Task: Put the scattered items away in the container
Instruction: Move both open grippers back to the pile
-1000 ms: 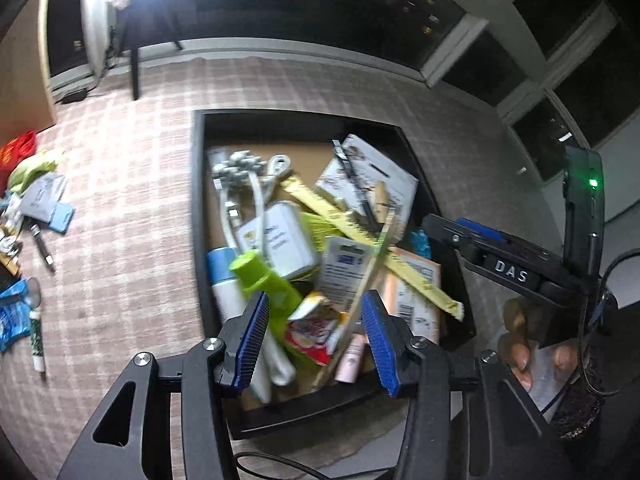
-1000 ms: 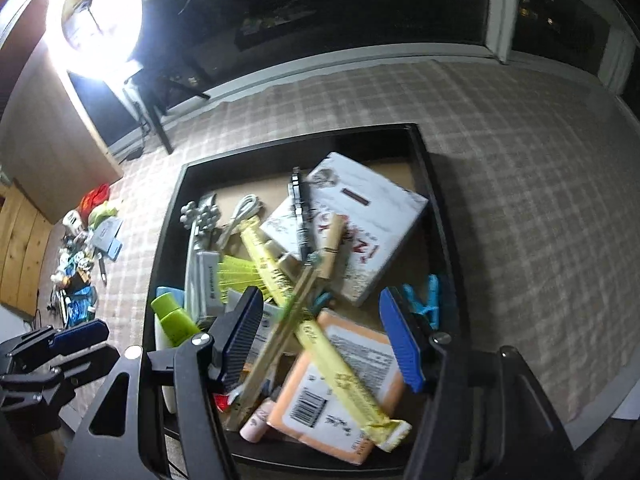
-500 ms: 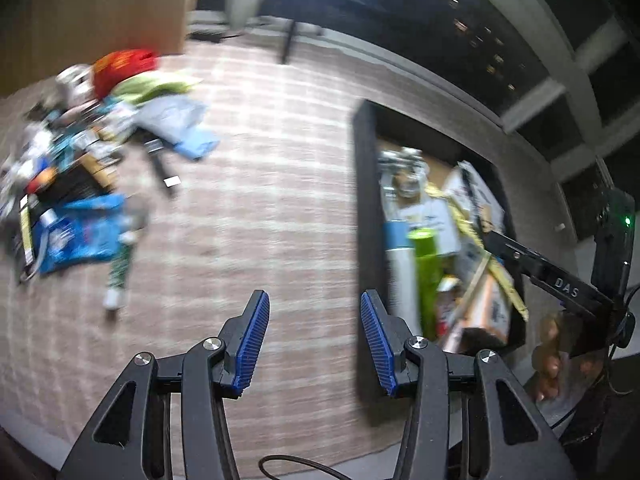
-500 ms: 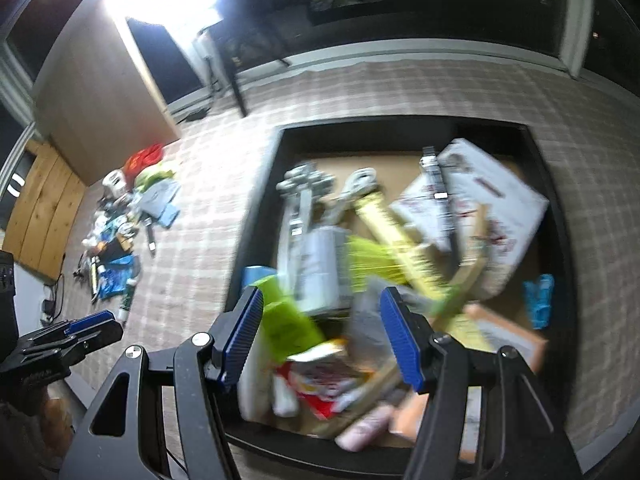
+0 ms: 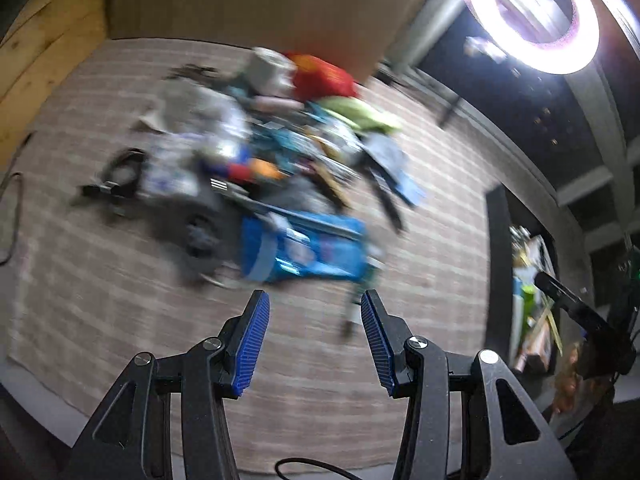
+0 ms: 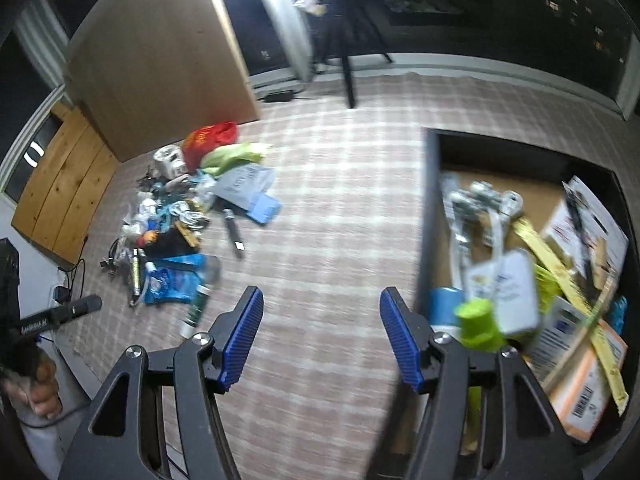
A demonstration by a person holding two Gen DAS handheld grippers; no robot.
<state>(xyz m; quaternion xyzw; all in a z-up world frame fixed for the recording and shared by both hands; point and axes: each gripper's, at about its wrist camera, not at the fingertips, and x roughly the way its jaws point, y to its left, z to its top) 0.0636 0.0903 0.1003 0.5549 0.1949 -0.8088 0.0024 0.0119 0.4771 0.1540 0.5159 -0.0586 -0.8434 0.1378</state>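
Wide bare checked rug (image 6: 340,208) between pile (image 6: 176,216) at left and black tray (image 6: 430,216) at right. Green-capped tube (image 6: 196,310) at pile's near edge, long axis toward camera. Left gripper (image 5: 314,338) and right gripper (image 6: 322,336) both released, nothing between pads.

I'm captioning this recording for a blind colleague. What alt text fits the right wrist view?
An open, empty right gripper hangs over a checked rug, between a pile of scattered items on the left and a dark tray crammed with tidied items on the right. The left gripper shows at the left edge.
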